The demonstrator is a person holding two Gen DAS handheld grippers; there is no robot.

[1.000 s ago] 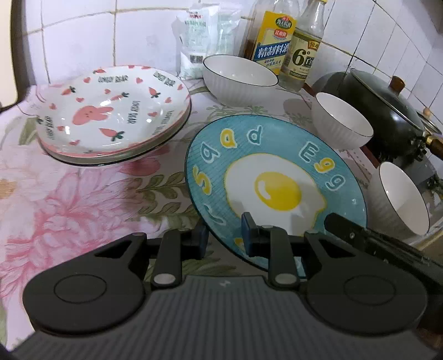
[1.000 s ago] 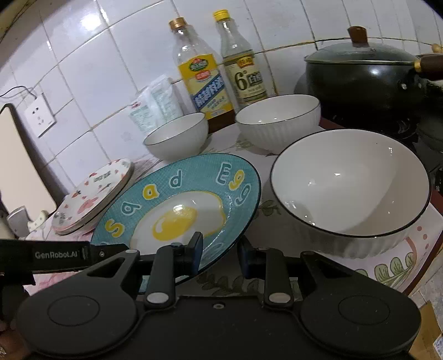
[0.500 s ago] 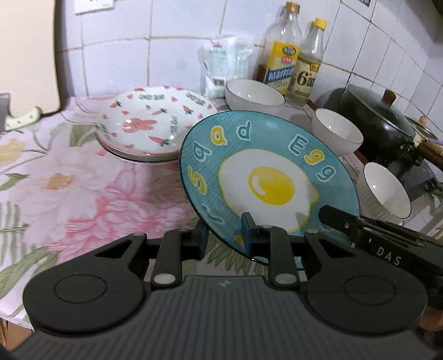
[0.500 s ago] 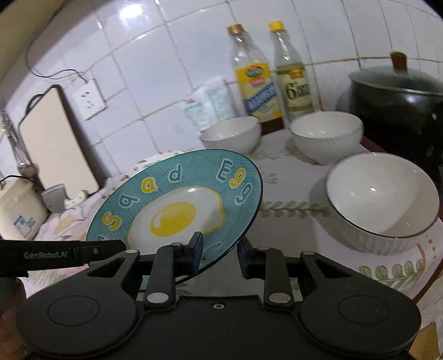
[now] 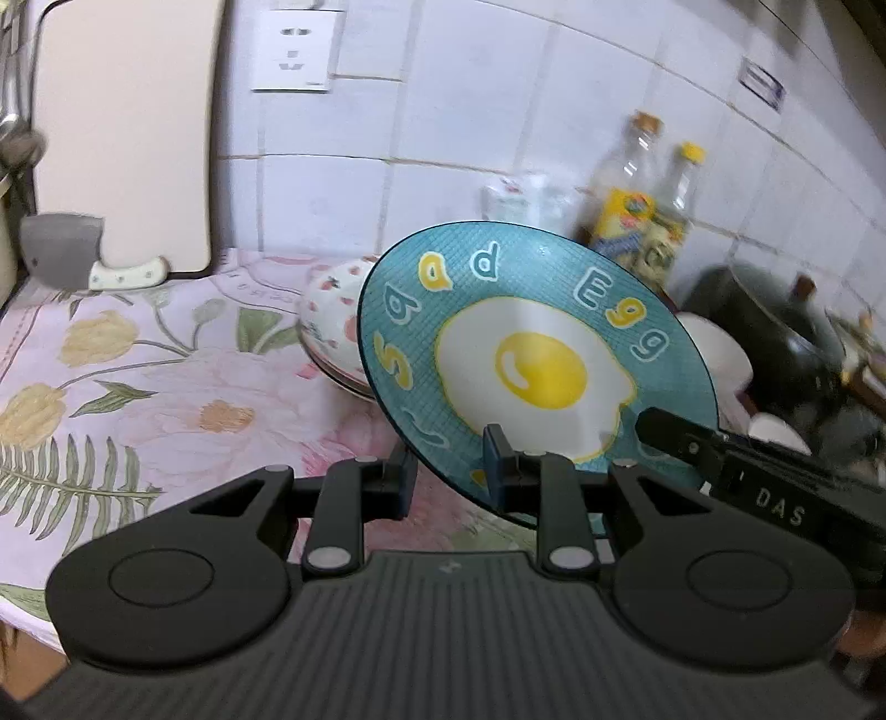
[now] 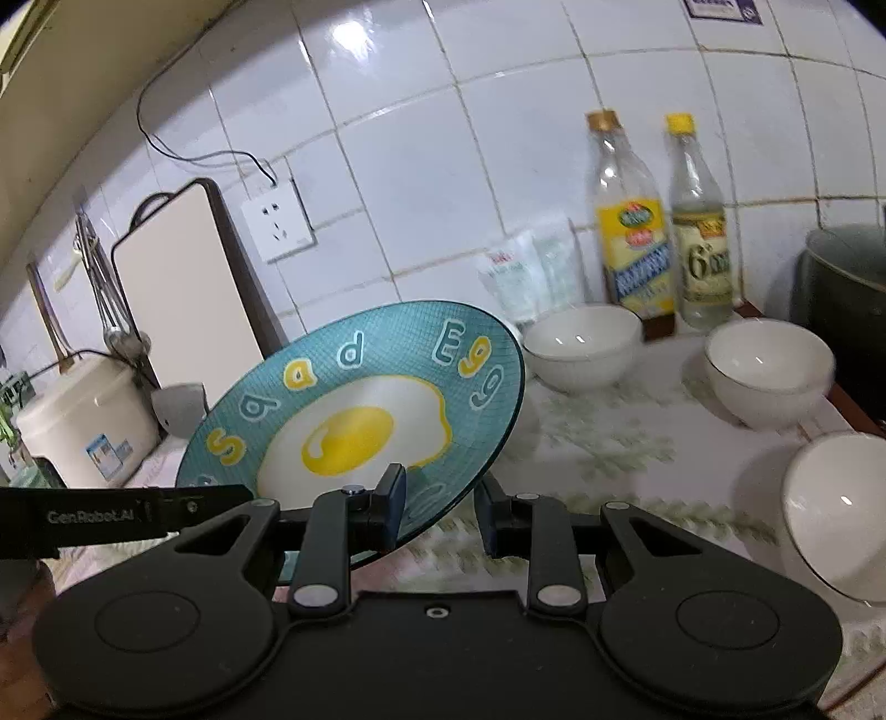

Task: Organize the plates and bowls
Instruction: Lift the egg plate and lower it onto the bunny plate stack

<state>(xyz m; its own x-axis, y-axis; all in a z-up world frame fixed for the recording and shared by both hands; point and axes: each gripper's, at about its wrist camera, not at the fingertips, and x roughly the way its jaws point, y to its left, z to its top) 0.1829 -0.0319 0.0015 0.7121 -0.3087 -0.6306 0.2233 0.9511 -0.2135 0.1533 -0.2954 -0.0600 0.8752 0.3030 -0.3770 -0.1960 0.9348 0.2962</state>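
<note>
We hold both grippers raised and close side by side, our left gripper and our right gripper each with fingers closed toward one another, pinching a rim between the pads from opposite sides.

Dim, cool indoor light. A white glare spot sits on the glossy white wall tiles. Fisheye bends the edges. Motion blur smears the two glass bottles in the left view and the white bowls on the right.
</note>
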